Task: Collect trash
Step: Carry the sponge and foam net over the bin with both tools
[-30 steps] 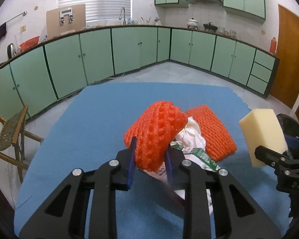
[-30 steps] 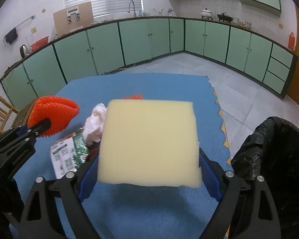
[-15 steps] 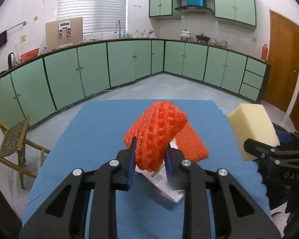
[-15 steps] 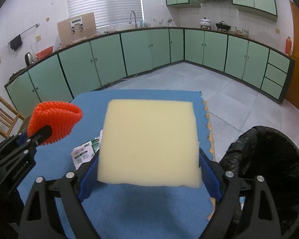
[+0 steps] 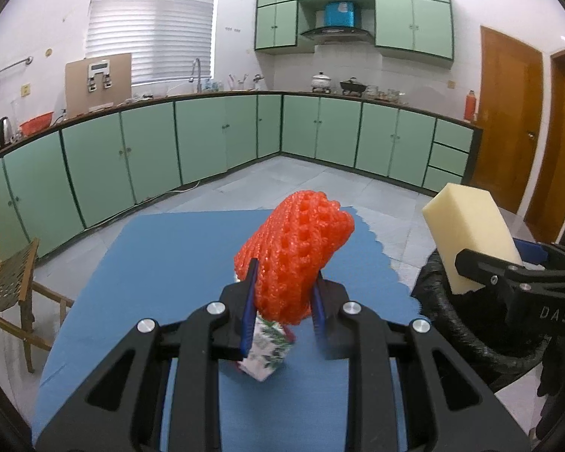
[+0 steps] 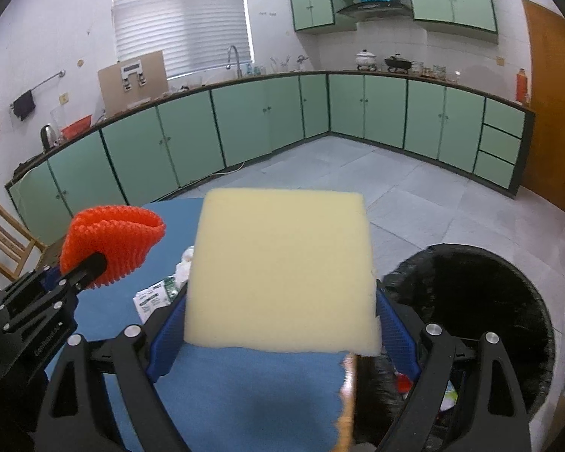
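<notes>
My left gripper [image 5: 284, 282] is shut on an orange foam net [image 5: 293, 248] and holds it above the blue mat [image 5: 162, 263]. In the right wrist view the same net [image 6: 113, 241] sticks up at the left. My right gripper [image 6: 280, 324] is shut on a pale yellow sponge block [image 6: 282, 271], which it holds by its two side faces. That block [image 5: 471, 233] hangs over the rim of the black-lined trash bin [image 6: 489, 301]. A green-and-white carton [image 6: 154, 295] and a crumpled white tissue [image 6: 186, 263] lie on the mat.
The bin [image 5: 444, 320] stands off the mat's right edge, with some litter inside. A wooden chair [image 5: 11, 290] is at the left. Green cabinets [image 5: 207, 143] line the far walls across a grey tiled floor, and a brown door [image 5: 508, 120] is at the right.
Both grippers have risen and shifted right toward the bin, each keeping its load. The mat's litter has dropped lower in view, and the second orange net is now hidden.
</notes>
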The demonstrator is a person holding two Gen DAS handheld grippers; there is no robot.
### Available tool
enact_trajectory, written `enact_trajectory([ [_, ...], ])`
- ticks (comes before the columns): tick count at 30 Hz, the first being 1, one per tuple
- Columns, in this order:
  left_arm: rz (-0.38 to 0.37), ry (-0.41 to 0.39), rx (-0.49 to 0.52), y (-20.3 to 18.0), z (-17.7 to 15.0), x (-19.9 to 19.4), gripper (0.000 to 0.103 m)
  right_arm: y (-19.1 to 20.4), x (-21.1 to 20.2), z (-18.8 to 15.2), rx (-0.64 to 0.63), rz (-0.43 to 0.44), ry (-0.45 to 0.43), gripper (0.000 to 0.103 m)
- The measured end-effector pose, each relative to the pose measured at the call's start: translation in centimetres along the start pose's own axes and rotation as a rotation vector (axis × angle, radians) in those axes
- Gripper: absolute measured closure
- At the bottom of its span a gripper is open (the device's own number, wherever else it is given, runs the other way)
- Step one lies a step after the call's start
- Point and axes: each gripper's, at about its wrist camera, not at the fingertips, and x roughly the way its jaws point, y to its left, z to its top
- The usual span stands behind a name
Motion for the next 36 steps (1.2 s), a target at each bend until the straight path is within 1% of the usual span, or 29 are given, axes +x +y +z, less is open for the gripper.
enact_trajectory([
  [4,-0.034,-0.004,0.025,-2.1,0.0,0.0,0.08,-1.8,-1.3,-0.3,0.021,-0.031,-0.014,0.015],
  [11,-0.107,-0.005,0.064,-6.2,0.0,0.3,0.08,-6.2,-3.2,-0.8,0.052,-0.098,-0.031,0.015],
  [21,-0.244,0.014,0.128,-14.1,-0.6,1.9,0.08,-13.6,-5.6,-2.0,0.128,-0.208,-0.044,0.015],
  [25,-0.293,0.024,0.153,-17.3,-1.3,2.6,0.08,-16.8,-6.2,-2.9,0.158,-0.252,-0.036,0.015],
  [29,-0.337,0.049,0.162,-19.8,-2.0,4.0,0.08,-19.5,-6.5,-3.9,0.181,-0.278,-0.023,0.015],
  [36,-0.381,0.089,0.186,-23.2,-3.1,6.5,0.08,-23.0,-5.7,-5.4,0.202,-0.301,0.01,0.015],
])
